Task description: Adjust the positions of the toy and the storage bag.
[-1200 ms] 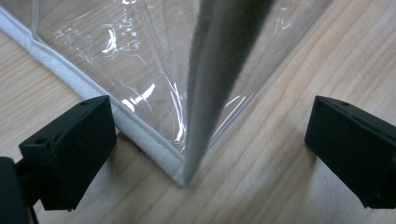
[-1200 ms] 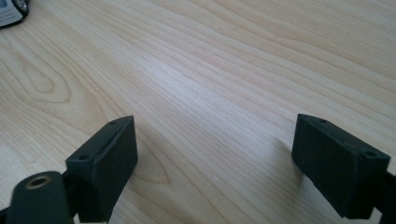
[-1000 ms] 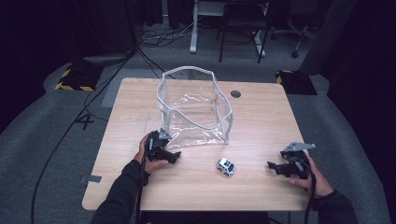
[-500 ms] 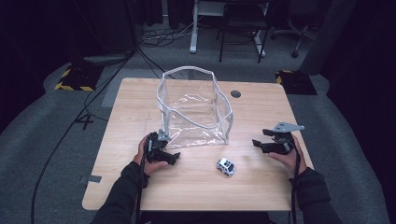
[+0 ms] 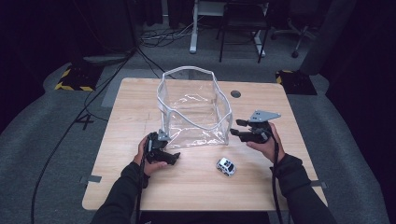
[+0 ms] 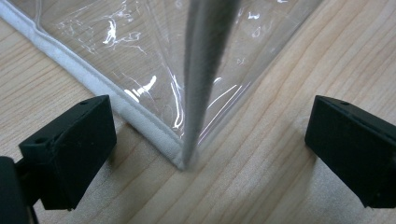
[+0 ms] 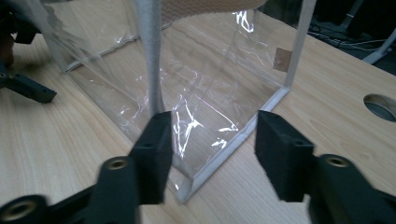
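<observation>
A clear plastic bag (image 5: 196, 109) with white-trimmed edges is stood open on the wooden table (image 5: 116, 186), between the two tools. The left gripper (image 5: 161, 148) is held with its jaws spread wide, the bag's near-left bottom corner (image 6: 182, 161) lying just ahead of them, untouched. The right gripper (image 5: 237, 128) is likewise parted and empty at the bag's right bottom corner (image 7: 187, 189), while a small toy car (image 5: 226, 166) is seen nearer the person, apart from both.

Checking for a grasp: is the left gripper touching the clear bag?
Apart. The left gripper view shows the left gripper open, with bare table between each jaw and the bag corner.
</observation>
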`<action>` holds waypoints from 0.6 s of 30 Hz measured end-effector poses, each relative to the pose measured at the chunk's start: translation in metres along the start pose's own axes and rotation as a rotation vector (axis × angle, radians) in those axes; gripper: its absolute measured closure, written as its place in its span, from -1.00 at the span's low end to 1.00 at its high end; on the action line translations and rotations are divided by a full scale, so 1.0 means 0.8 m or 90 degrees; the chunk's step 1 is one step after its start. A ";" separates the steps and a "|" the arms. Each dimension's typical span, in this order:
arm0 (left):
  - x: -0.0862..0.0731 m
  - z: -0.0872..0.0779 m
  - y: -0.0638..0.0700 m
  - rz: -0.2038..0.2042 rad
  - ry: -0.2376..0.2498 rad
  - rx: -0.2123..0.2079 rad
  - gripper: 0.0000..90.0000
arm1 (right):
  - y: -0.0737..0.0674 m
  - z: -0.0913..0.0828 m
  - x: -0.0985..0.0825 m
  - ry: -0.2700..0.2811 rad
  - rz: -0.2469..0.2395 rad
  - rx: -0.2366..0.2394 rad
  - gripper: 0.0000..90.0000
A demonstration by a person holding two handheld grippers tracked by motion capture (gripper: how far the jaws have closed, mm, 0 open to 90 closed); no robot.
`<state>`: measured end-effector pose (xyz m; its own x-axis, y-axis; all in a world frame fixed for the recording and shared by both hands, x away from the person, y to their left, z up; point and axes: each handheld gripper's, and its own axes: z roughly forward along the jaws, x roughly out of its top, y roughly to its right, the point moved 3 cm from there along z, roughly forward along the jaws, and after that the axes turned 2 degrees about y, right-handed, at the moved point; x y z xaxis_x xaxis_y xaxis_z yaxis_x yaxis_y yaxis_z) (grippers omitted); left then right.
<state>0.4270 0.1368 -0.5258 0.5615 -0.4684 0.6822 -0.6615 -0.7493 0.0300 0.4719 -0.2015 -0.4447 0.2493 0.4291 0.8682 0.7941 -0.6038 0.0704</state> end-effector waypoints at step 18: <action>0.000 0.000 0.000 0.000 0.000 -0.003 -0.94 | -0.011 -0.013 -0.005 0.029 0.036 0.008 0.08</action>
<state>0.4271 0.1370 -0.5258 0.5616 -0.4678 0.6824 -0.6632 -0.7477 0.0333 0.4580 -0.2044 -0.4441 0.2691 0.3638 0.8917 0.7865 -0.6174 0.0145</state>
